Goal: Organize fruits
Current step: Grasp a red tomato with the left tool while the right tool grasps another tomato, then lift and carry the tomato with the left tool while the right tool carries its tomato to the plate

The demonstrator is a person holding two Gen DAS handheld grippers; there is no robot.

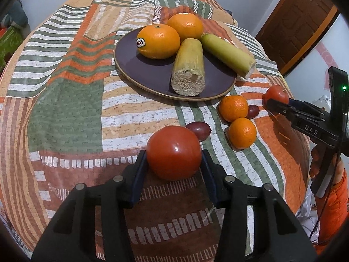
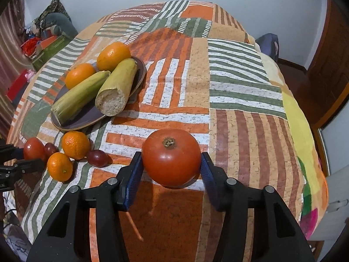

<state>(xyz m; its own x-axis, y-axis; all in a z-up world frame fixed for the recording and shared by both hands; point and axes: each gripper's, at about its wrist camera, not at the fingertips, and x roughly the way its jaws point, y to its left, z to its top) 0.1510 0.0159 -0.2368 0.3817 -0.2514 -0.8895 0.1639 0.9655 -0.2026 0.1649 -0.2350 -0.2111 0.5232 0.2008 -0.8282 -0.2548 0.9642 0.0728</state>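
My left gripper (image 1: 173, 155) is shut on a red tomato (image 1: 173, 152), low over the patterned cloth near the front. My right gripper (image 2: 171, 158) is shut on a second red tomato (image 2: 171, 157); it also shows in the left wrist view (image 1: 275, 95) at the right. A dark plate (image 1: 152, 74) holds two large oranges (image 1: 158, 41) and two corn cobs (image 1: 189, 67). Two small mandarins (image 1: 233, 108) and two dark red plums (image 1: 199, 129) lie on the cloth between the plate and the grippers.
The bed's patterned cloth (image 2: 218, 87) stretches wide to the right of the plate. A brown door (image 1: 305, 21) stands at the right. Clutter and bags (image 2: 43, 37) sit on the floor at the far left.
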